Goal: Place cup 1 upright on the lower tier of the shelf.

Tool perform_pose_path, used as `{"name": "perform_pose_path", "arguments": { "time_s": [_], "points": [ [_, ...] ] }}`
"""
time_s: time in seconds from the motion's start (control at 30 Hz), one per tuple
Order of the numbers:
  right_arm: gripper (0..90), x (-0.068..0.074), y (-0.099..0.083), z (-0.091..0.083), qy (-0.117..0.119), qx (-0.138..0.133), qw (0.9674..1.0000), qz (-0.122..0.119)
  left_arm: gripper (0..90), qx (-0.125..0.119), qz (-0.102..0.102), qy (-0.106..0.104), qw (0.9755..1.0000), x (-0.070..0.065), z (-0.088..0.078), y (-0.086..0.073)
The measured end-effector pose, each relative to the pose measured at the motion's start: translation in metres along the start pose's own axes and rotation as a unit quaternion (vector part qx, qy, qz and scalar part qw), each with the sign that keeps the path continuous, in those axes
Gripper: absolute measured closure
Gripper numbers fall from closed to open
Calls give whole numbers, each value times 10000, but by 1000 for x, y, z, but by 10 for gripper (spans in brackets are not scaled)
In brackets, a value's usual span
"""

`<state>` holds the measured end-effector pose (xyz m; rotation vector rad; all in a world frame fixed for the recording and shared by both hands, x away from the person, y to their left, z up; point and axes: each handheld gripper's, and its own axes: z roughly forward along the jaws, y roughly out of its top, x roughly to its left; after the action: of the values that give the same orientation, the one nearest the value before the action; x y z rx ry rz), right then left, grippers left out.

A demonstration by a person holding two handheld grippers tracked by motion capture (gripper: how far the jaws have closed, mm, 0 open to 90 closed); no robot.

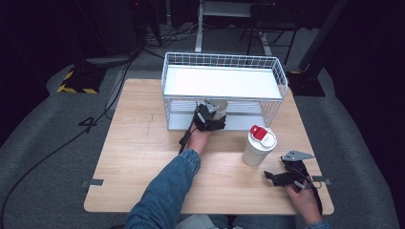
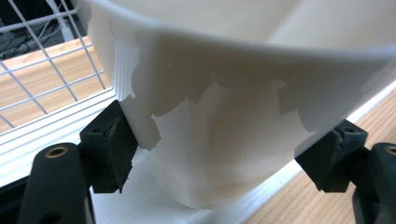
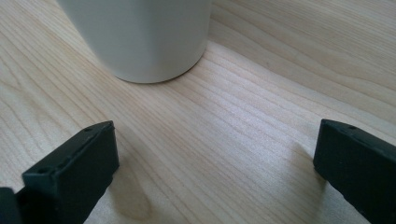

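Left tool [image 2: 219, 154] clamps upright white cup [image 2: 224, 116]; right tool [image 3: 215, 163] spread wide.

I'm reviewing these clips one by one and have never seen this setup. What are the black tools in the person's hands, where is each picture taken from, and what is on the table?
No robot here: a person holds a two-jaw tool in each hand. The high view looks down on a wooden table from above the person's side. The other two pictures come from small cameras riding on the tools, looking along their black jaws.

On the table stand a white wire rack with a shelf, and a white cup with a red-patched lid.

The left hand-held gripper reaches into the rack's lower level. Its own view shows its jaws against both sides of a white cup, so it appears to grip it.

The right hand-held gripper is near the table's right front, jaws wide apart and holding nothing, with the lidded cup's base just ahead.
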<state>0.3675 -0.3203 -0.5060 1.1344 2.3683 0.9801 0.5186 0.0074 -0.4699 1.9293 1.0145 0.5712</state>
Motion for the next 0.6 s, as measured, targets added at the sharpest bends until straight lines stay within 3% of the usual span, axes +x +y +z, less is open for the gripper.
{"name": "perform_pose_path", "arguments": {
  "time_s": [0.27,0.37,0.6],
  "points": [
    [1,0,0,0,0,0,10000,0,226,163,-119,-34,9998,8,9,-4],
    [0,0,0,0,0,1,10000,0,226,182,-284,-32,9994,9,10,-6],
    [1,0,0,0,0,0,10000,1,223,173,-330,-78,9993,10,12,-4]
  ]
}}
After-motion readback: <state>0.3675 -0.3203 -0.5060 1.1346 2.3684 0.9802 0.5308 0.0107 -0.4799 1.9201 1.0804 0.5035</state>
